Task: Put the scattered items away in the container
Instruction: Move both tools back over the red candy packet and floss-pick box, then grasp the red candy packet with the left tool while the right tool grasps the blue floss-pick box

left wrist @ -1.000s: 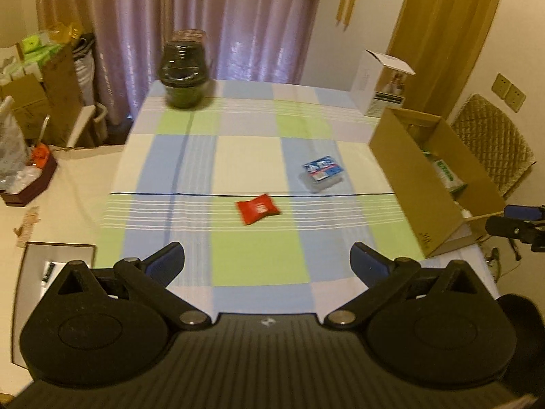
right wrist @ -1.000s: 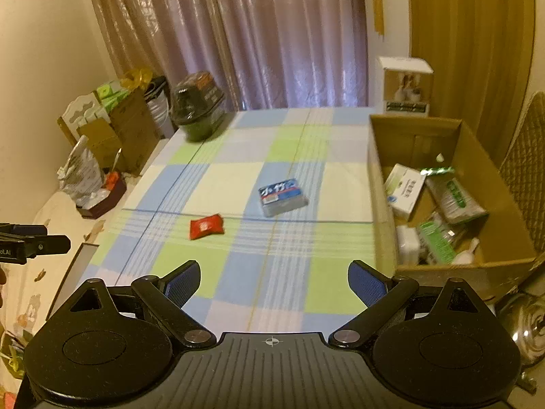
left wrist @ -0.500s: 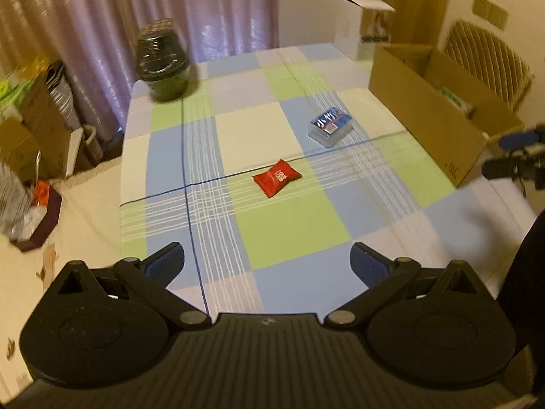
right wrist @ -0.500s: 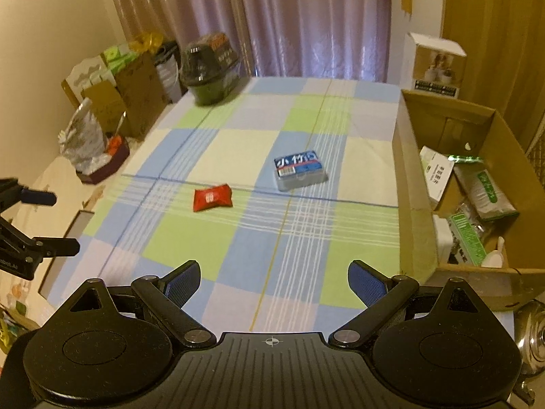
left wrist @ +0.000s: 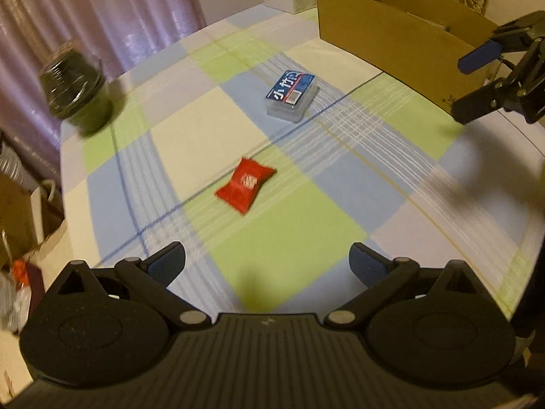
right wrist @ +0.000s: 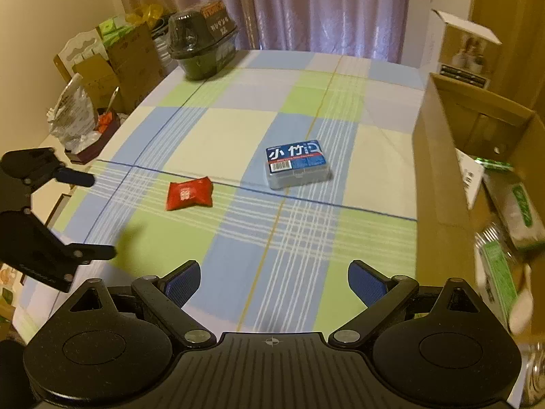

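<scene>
Tongs, left wrist view: your left gripper (left wrist: 267, 260) stands spread wide with nothing between its blue pads; your right gripper (left wrist: 471, 85) shows at the far right edge, also spread and empty, hovering near the cardboard box (left wrist: 391, 30).
Loose items, left wrist view: 2 things lie out on the checked tablecloth (left wrist: 289, 245). You have the red packet (left wrist: 245, 184) straight ahead of the left gripper, well short of the pads, and the clear case with a blue label (left wrist: 292, 95) farther off, between the packet and the box.
Far corner, left wrist view: a dark lidded container (left wrist: 76, 92) stands at the far left of the table, blurred; you cannot tell from here whether it counts as clutter.
Tongs, right wrist view: your right gripper (right wrist: 272, 279) is released, pads wide apart and bare; your left gripper (right wrist: 88, 214) comes in from the left edge, open too, near the red packet (right wrist: 189, 193) but not touching it.
Container, right wrist view: the cardboard box (right wrist: 439, 156) sits at the table's right side and already holds several packages, some with green print.
Done: judging by the box contents, a good part of the tidying is behind you.
Left: the packet and the clear case (right wrist: 297, 164) at least; neither is gripped yet. The packet looks like your next pick, being nearest the left gripper.
</scene>
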